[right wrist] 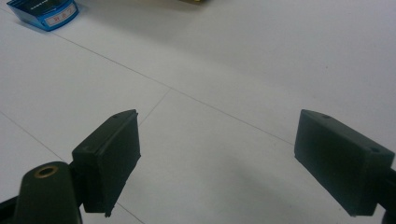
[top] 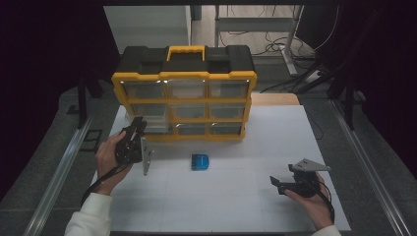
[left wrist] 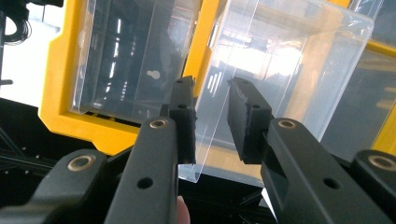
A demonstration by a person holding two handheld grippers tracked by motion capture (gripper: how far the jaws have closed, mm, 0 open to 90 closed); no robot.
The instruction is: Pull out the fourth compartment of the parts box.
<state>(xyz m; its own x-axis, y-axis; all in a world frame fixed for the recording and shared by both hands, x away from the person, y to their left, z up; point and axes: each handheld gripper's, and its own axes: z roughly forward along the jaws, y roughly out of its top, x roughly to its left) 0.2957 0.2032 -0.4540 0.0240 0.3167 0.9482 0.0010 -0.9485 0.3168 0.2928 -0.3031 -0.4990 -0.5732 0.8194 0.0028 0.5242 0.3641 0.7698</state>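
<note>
A yellow and black organiser case (top: 185, 75) with clear drawers stands upright at the back of the white table (top: 236, 196). My left gripper (top: 138, 123) is at its bottom-left drawer. In the left gripper view that clear drawer (left wrist: 289, 70) sticks out of the yellow frame (left wrist: 56, 116), and my left gripper (left wrist: 212, 116) has closed its jaws on the drawer's front corner. A small blue box (top: 200, 162) lies flat in the middle of the table. My right gripper (top: 274, 182) rests low at the front right, open and empty; in its own view it (right wrist: 217, 163) faces bare table, with the blue box (right wrist: 44, 11) far off.
Metal rails (top: 64, 162) run along both sides of the table. A wooden board (top: 275, 99) lies behind the case at the right. Cables and table legs (top: 290, 39) stand on the floor beyond.
</note>
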